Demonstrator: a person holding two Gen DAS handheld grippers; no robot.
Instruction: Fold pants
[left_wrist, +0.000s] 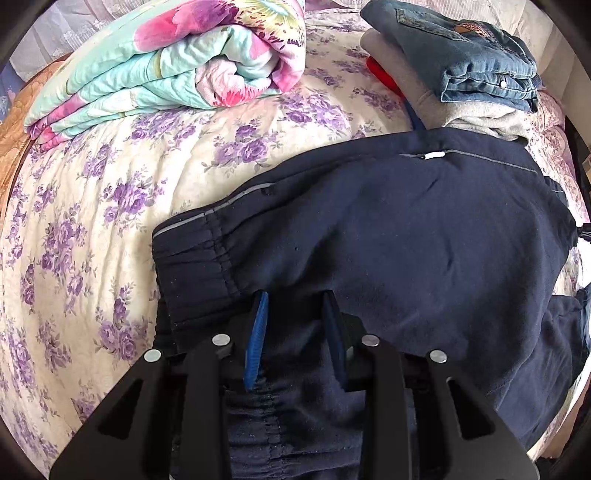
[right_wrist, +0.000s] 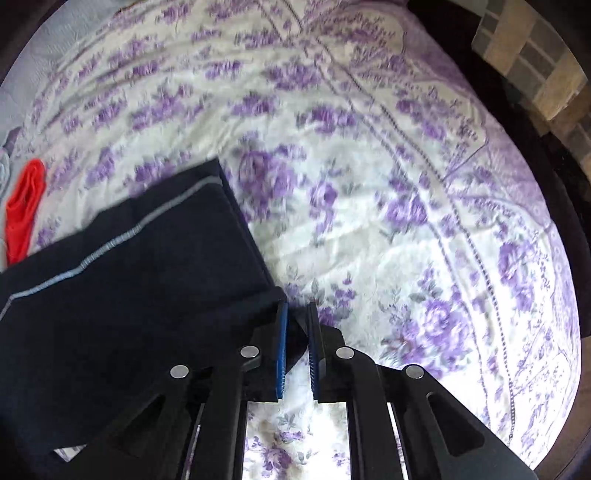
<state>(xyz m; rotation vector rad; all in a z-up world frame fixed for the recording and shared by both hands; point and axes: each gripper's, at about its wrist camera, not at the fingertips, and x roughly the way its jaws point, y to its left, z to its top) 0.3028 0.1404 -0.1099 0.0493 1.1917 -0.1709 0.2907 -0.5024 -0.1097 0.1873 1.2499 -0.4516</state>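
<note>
Navy pants spread on a bed with a purple-flowered bedspread, partly folded over, grey stripe along the side seam, elastic waistband at the near left. Left gripper partly closed, blue pads pinching a fold of the dark cloth near the waistband, pointing steeply down. Right gripper nearly closed, a corner of the same navy pants caught between its narrow jaws, at the right edge of the cloth; picture blurred there, so exact grip hard to judge.

Behind the pants, in the left wrist view, a pile of folded clothes: blue jeans on top of a grey garment, just touching the far edge of the pants. A red item showing beside that pile, seen also in the right wrist view. Further left, well apart from the pants, a folded quilt with pink flowers on mint ground. To the right of the right gripper only open bedspread, then a dark bed edge and a tiled floor.
</note>
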